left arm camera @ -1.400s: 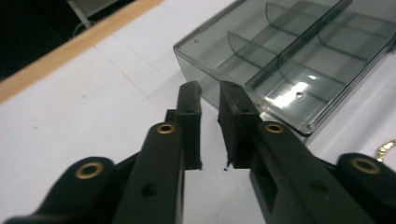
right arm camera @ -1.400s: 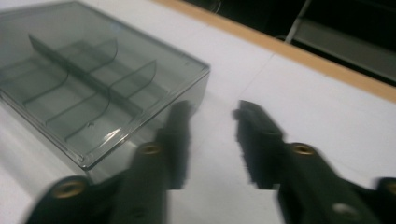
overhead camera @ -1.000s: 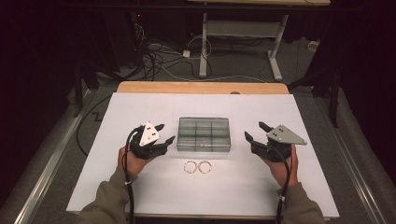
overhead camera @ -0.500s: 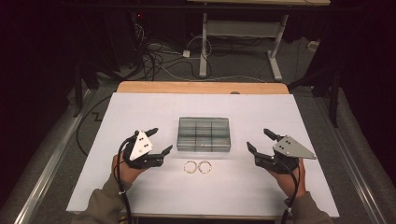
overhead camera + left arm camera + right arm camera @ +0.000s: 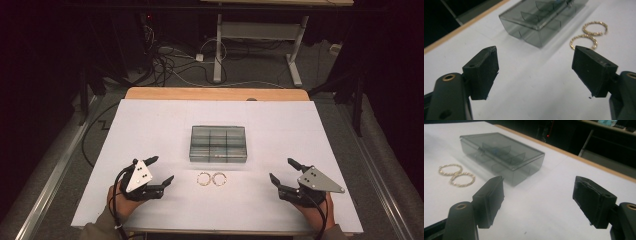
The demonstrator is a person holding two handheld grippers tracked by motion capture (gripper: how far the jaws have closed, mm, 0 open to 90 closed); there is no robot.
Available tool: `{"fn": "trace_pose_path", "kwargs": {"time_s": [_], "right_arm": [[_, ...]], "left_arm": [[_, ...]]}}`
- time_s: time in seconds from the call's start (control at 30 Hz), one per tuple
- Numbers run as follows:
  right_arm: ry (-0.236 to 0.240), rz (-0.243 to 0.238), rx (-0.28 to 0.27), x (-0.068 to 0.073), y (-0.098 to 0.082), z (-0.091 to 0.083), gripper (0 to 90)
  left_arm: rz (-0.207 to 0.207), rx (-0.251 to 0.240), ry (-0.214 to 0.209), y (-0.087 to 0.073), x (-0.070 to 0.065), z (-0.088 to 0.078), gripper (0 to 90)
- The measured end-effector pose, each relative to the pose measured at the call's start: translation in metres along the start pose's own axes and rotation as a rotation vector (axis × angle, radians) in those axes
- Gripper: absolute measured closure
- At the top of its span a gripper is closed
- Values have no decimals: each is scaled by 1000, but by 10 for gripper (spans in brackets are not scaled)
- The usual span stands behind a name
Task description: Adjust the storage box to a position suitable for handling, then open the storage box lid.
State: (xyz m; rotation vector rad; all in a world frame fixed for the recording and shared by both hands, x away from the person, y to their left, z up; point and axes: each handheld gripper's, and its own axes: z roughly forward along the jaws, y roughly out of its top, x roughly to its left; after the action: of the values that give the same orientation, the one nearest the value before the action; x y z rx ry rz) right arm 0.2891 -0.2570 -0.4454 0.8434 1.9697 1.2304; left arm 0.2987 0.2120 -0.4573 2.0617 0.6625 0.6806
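- Under the smoky grey clear plastic compartment box (image 5: 218, 143) lies a white sheet covering the table (image 5: 150, 120); a strip of bare light wood edge (image 5: 215, 93) shows on the side of the box away from the person.
- Beyond that wood edge, farther from the box, the dark room holds loose cables on the floor (image 5: 170, 65) and the white metal legs of another desk (image 5: 257, 42).
- On the person's side of the box, near its long wall, two gold twisted-wire rings (image 5: 212, 179) lie flat side by side on the sheet.
- Left of the rings and nearer the person than the box, the left gripper (image 5: 161, 171) is held with its jaws spread wide and nothing between them.
- Right of the rings, the right gripper (image 5: 281, 171) is likewise held wide apart and empty.
- The left gripper view catches the box's inner dividers (image 5: 534, 17) and the rings' rope-like twist, which the high view is too coarse to resolve.
- The right gripper view shows the lid down and a small bluish item (image 5: 495, 150) in one compartment; what it is cannot be told.
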Motion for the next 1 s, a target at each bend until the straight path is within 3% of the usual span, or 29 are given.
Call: {"fn": "trace_pose_path", "kwargs": {"time_s": [0.1, 0.23, 0.43, 0.57, 0.6, 0.67, 0.7, 0.77, 0.8, 1.0], "right_arm": [[9, -10, 12, 3, -4, -3, 252], [29, -14, 14, 8, -8, -3, 253], [57, -19, 25, 9, -10, 4, 259], [75, -28, 29, 10, -12, 8, 305], [97, -31, 41, 11, -13, 10, 396], [107, -38, 47, 11, -14, 11, 420], [117, -47, 66, 13, -15, 13, 547], [127, -56, 79, 14, -16, 13, 601], [127, -67, 114, 17, -16, 15, 714], [137, -74, 164, 19, -16, 18, 874]], "left_arm": [[-10, 39, -9, -13, -2, -1, 199], [-57, 75, -34, -23, -2, 4, 199], [-50, 82, -32, -24, -6, 3, 199], [-68, 89, -34, -24, -5, 4, 202], [-71, 87, -35, -23, -5, 4, 203], [-73, 84, -44, -23, -4, 5, 203], [-74, 86, -45, -22, -3, 6, 203], [-73, 89, -51, -21, -3, 8, 203], [-69, 92, -52, -21, -4, 9, 203], [-70, 102, -66, -18, -3, 16, 204]]}}
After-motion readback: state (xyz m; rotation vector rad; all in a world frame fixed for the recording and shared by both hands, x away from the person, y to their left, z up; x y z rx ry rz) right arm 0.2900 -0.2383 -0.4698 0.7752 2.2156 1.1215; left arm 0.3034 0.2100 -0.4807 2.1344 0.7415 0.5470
